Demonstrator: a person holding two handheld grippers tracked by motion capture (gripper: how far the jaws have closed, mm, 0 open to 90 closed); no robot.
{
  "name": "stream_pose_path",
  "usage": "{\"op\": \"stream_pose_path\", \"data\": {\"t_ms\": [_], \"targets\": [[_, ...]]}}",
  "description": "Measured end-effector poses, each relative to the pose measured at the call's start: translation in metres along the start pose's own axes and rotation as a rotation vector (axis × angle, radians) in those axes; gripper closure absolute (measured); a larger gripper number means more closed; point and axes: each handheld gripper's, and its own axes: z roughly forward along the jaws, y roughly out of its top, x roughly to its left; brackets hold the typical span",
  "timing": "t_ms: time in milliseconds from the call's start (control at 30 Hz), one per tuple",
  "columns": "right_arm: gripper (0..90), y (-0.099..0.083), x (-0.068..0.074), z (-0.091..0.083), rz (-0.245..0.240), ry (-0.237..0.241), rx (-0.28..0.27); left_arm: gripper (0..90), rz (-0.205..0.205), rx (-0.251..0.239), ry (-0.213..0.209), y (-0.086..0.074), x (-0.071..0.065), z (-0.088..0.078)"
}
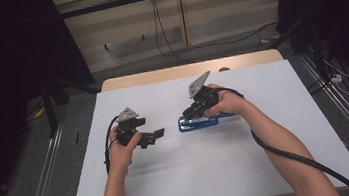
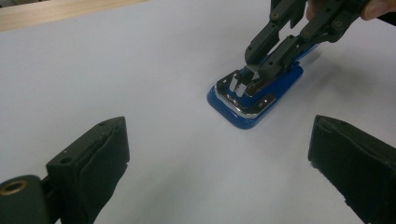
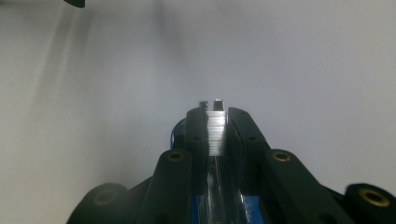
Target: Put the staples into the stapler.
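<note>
A blue stapler (image 1: 205,122) with a silver metal top lies flat on the white table (image 1: 222,172), right of centre. My right gripper (image 1: 188,114) comes down on its left end, shut on the silver metal strip (image 3: 215,133) at the stapler's nose. The left gripper view shows that same grip (image 2: 250,77) over the blue base (image 2: 236,117). In the right gripper view the two black jaws (image 3: 216,119) squeeze the strip from both sides. My left gripper (image 1: 156,135) hovers to the left of the stapler, open, with nothing between its jaws (image 2: 219,158).
A wooden strip (image 1: 184,70) runs along the table's far edge. Black curtains hang at both sides, and cables (image 1: 166,43) trail over the floor behind. Metal rails (image 1: 45,169) flank the table.
</note>
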Motion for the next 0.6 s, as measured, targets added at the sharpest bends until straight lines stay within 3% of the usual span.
{"op": "stream_pose_path", "data": {"t_ms": [600], "targets": [[77.7, 0.0002, 0.0001, 0.004, -0.009, 0.004, 0.001, 5.5, 0.001, 0.007, 0.001, -0.0005, 0.001, 0.0003]]}}
